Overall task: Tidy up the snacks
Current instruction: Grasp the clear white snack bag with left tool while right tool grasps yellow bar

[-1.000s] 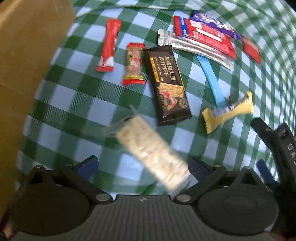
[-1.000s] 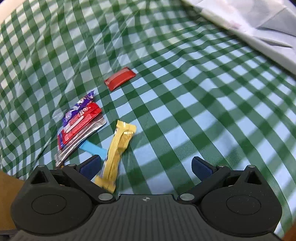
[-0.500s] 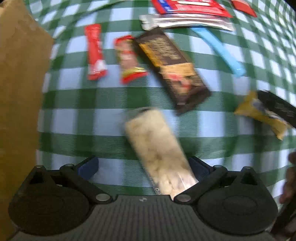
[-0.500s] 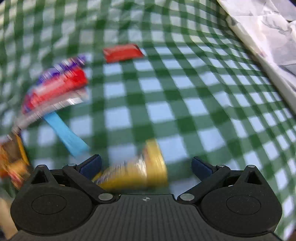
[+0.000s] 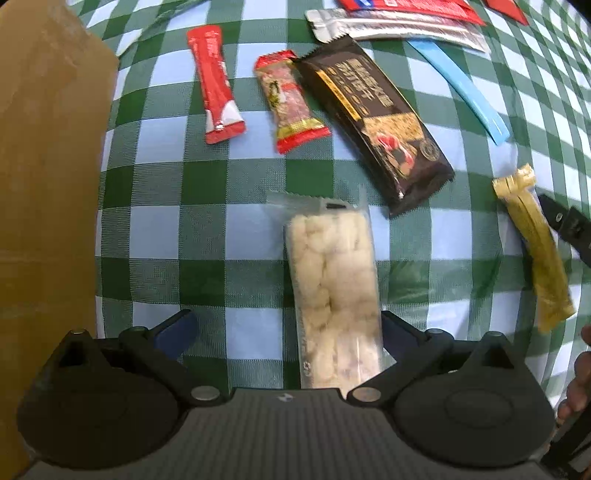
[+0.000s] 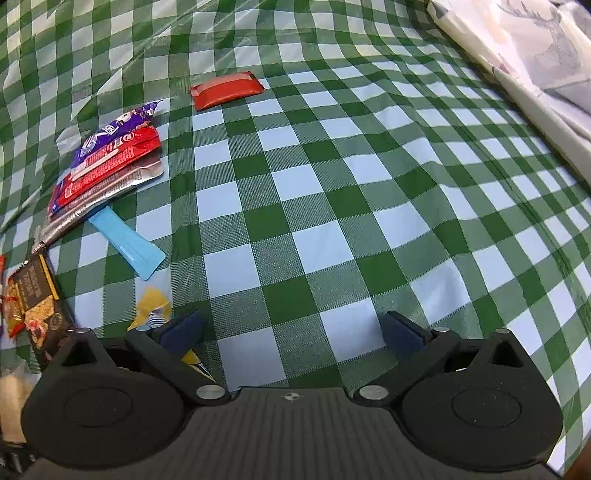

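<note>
My left gripper (image 5: 286,330) hangs over the green-and-white checked cloth (image 5: 177,192) with its jaws spread wide, and a clear packet of pale puffed snack (image 5: 334,291) lies lengthwise between them, close against my right finger and well apart from the left one; I cannot tell whether that finger actually touches the wrapper. Just beyond the packet's far end lies a dark brown bar (image 5: 373,122), slanted, with a small red-and-gold sweet (image 5: 290,101) right beside it and a red stick packet (image 5: 216,83) further left. A brown cardboard wall (image 5: 44,184) fills the left edge of this view. At the far edge lie a silver packet (image 5: 399,29) and a light blue strip (image 5: 461,88) coming out from under it. On the right a yellow bar (image 5: 535,251) shows, tilted, next to a black part of my other tool. My right gripper (image 6: 291,332) is also spread open, with bare cloth between the fingers. The yellow bar (image 6: 153,306) lies by its left finger, on the outer side and partly under it, so it is not pinched. Further out from that side I see the blue strip (image 6: 127,243), a pile of silver, red and purple packets (image 6: 107,162), and a flat red packet (image 6: 225,90) lying alone. A pale printed sheet (image 6: 524,55) covers the far right corner.
</note>
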`<action>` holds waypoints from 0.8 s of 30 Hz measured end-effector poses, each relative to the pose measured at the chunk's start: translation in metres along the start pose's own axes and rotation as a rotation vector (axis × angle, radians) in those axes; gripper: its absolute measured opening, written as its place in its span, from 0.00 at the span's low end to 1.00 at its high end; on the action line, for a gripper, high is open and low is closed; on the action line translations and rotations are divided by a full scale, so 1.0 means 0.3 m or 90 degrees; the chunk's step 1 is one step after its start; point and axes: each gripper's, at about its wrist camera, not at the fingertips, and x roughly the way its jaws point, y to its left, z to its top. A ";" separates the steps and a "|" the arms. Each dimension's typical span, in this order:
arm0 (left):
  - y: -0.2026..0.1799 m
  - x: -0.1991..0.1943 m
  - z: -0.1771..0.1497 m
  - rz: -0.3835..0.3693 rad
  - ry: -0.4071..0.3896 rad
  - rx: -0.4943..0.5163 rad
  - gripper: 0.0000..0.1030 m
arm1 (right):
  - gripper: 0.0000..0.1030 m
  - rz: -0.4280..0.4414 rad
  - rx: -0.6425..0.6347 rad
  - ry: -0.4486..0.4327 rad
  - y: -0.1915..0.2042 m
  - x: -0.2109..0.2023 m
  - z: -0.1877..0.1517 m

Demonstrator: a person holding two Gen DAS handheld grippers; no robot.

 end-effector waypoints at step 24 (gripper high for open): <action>-0.216 0.000 -0.034 0.030 -0.101 0.174 0.61 | 0.91 0.075 -0.182 -0.037 0.110 -0.046 -0.125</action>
